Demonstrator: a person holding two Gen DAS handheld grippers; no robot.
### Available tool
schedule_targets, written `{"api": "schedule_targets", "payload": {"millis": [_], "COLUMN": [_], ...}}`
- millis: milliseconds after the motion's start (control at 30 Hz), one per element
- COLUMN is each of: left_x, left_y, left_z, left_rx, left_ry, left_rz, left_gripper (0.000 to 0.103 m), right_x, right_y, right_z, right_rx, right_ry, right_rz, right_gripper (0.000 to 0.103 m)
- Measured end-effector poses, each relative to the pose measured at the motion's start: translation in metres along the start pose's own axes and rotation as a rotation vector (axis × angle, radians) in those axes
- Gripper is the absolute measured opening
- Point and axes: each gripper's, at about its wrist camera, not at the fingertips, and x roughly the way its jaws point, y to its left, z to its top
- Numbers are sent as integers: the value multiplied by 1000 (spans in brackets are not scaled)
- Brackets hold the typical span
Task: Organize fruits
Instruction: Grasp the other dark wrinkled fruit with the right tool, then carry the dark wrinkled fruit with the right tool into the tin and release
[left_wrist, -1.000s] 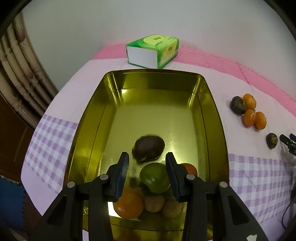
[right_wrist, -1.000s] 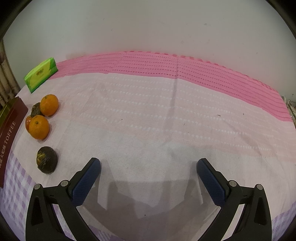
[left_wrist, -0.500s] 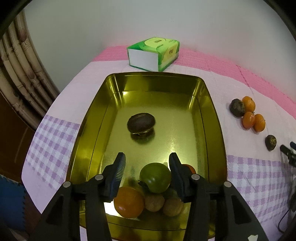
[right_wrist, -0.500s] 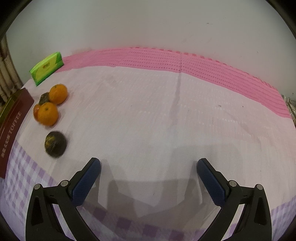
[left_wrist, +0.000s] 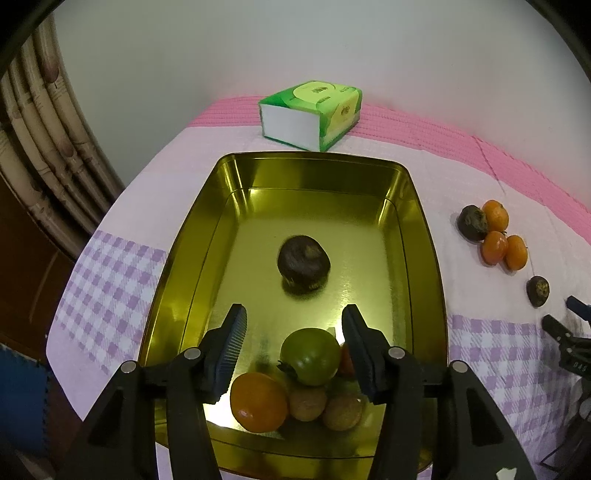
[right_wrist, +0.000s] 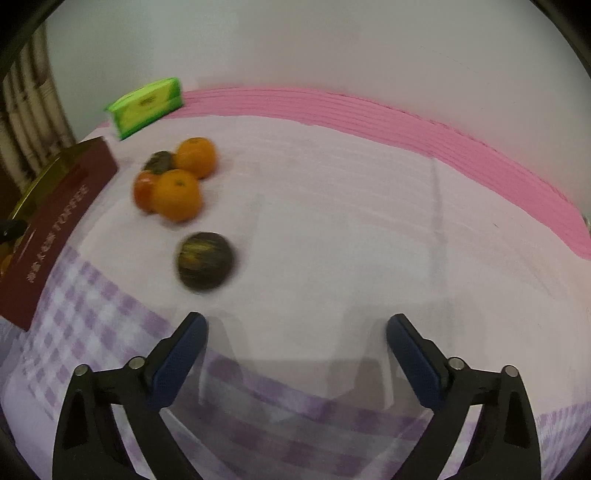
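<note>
Your left gripper (left_wrist: 293, 334) hangs over the near end of a shiny gold metal tin (left_wrist: 424, 236), its blue-padded fingers (left_wrist: 232, 343) spreading apart with nothing pressed between them. Just beyond the fingertips, alone in the middle of the tin floor, sits a round, dark brown-purple fruit with a rough, dull skin (left_wrist: 303, 264), mirrored faintly in the metal beneath it. Below the fingers, at the near wall of the tin, a cluster of fruit lies bunched and touching: a glossy green tomato-shaped fruit with a dark stalk (left_wrist: 310, 356), a smooth orange mandarin (left_wrist: 258, 402), two small tan, matte round fruits (left_wrist: 306, 404) and a sliver of red-orange fruit behind the right finger.

The tin rests on a tabletop covered in a pale pink cloth with lilac checks (left_wrist: 110, 258). A green and white tissue box (left_wrist: 310, 114) stands beyond the tin's far end.

Your right gripper (right_wrist: 297, 334) points at bare cloth, its fingers (right_wrist: 181, 350) wide but drawing inward, holding nothing. Ahead and to their left lies a single dark round fruit streaked with yellow-orange (right_wrist: 206, 266), blurred. Further off, three bright orange mandarins (right_wrist: 177, 194) huddle against another dark fruit (right_wrist: 159, 162), near the tin's maroon side, printed with gold lettering.
</note>
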Motion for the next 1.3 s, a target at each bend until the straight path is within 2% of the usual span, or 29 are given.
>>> {"api": "schedule_targets", "payload": {"millis": [100, 200, 300, 467, 533, 633, 800, 1000, 1200, 1300], "left_x": [-2, -6, -9, -12, -14, -18, -23, -30, -36, -40], "left_y": [3, 6, 9, 15, 17, 21, 27, 37, 47, 52], "left_z": [1, 2, 3, 6, 6, 8, 9, 10, 7, 4], "left_rx": [-14, -27, -41, -67, -78, -96, -116, -137, -144, -138], "left_ry": [-3, -12, -14, -17, -23, -38, -53, -74, -87, -98], "left_rz": [6, 11, 14, -1, -10, -17, 15, 35, 4, 24], "left_gripper": [54, 56, 60, 67, 71, 75, 76, 77, 77, 77], "right_x": [2, 4, 6, 10, 10, 9, 6, -12, -30, -35], "right_y": [14, 23, 29, 38, 41, 41, 42, 49, 89, 116], "right_z": [7, 13, 20, 31, 32, 32, 35, 46, 66, 75], "right_rx": [-25, -38, -50, -73, -85, -83, -82, -77, -128, -166], "right_ry": [-9, -16, -17, -10, -5, -2, 7, -31, -83, -93], "right_rz": [8, 22, 32, 47, 49, 50, 54, 94, 191, 243], "right_gripper": [90, 81, 69, 44, 39, 38, 38, 38, 38, 38]}}
